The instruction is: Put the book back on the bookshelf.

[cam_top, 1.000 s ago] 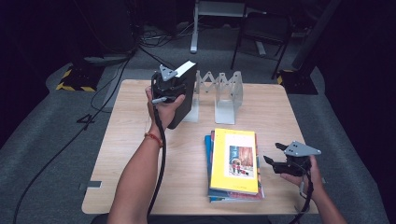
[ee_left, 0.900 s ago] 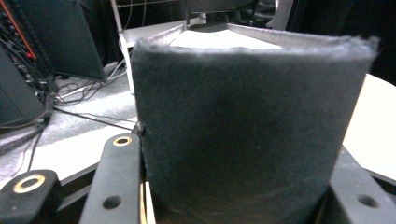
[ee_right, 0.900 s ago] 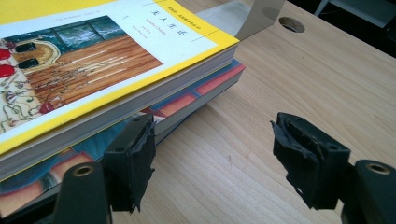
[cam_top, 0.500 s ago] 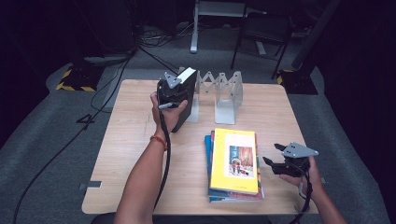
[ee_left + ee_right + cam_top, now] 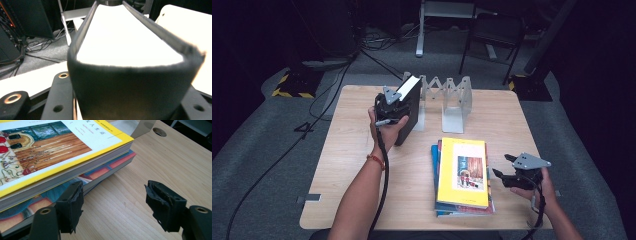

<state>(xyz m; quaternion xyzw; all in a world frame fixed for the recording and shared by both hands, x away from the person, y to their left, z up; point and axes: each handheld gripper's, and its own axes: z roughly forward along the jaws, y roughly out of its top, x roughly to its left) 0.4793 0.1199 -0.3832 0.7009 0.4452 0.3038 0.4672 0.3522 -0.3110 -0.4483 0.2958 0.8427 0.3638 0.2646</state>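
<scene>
A thick black book (image 5: pixel 411 102) with white page edges is held tilted beside the left end of the metal rack (image 5: pixel 453 100), its lower end close to the tabletop. My left gripper (image 5: pixel 396 111) is shut on it. In the left gripper view the book's (image 5: pixel 130 37) spine sits between the black fingers (image 5: pixel 58 100). My right gripper (image 5: pixel 502 166) is open just right of a stack of books (image 5: pixel 462 172) topped by a yellow one (image 5: pixel 50 152). Nothing lies between its pads (image 5: pixel 71 205), which hover low over the wood.
The wooden table (image 5: pixel 352 160) has bare room at its left and front left. The silver rack stands upright at the back middle. Cables and chair legs (image 5: pixel 472 50) are on the dark floor behind the table.
My left hand has brought the black book downward toward the table, next to the rack. The right gripper has stayed where it was.
</scene>
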